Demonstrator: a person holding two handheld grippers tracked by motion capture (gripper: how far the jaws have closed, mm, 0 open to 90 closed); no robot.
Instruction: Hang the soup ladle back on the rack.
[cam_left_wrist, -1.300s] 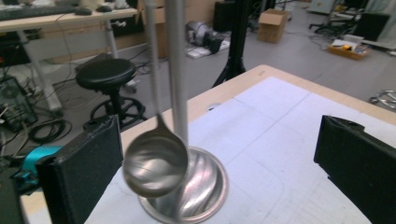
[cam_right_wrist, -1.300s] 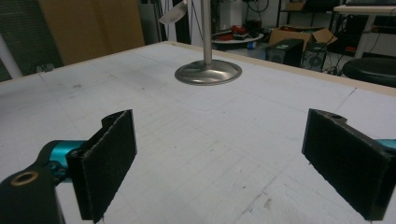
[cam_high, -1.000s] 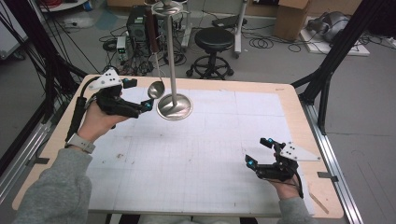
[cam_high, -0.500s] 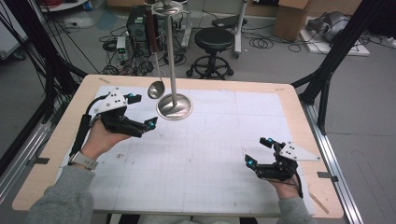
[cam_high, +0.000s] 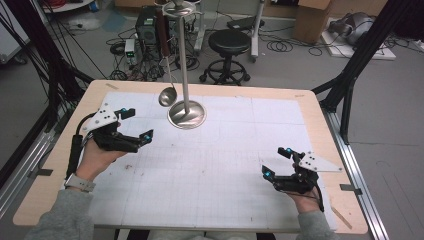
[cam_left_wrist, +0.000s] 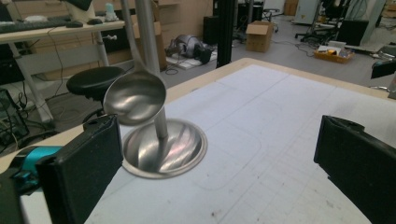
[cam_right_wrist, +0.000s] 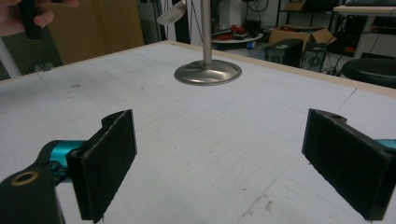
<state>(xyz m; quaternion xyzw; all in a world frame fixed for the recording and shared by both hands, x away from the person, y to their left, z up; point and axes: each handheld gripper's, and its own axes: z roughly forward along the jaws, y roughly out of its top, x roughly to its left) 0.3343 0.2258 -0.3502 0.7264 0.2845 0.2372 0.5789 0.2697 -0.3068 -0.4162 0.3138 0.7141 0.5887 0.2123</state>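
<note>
The steel ladle (cam_high: 167, 96) hangs by its long handle from the top of a metal stand (cam_high: 186, 114), its bowl in the air just beside the stand's pole and a little above the round base, at the far middle of the table (cam_high: 240, 210). In the left gripper view the ladle's bowl (cam_left_wrist: 135, 97) sits close ahead, just past the left-hand pad and overlapping the pole, with the dished base (cam_left_wrist: 163, 147) below it on the white gridded sheet. The left gripper (cam_high: 135, 125) is the nearer one — it hovers near the stand on the table's left, pointed toward it, its jaws spread wide and holding nothing, apart from the ladle. The right gripper (cam_high: 276, 162) is well apart from the stand, low over the near right of the table, jaws likewise wide open and empty; in its own view the stand's base (cam_right_wrist: 208, 73) lies farther off between the two black pads.
</note>
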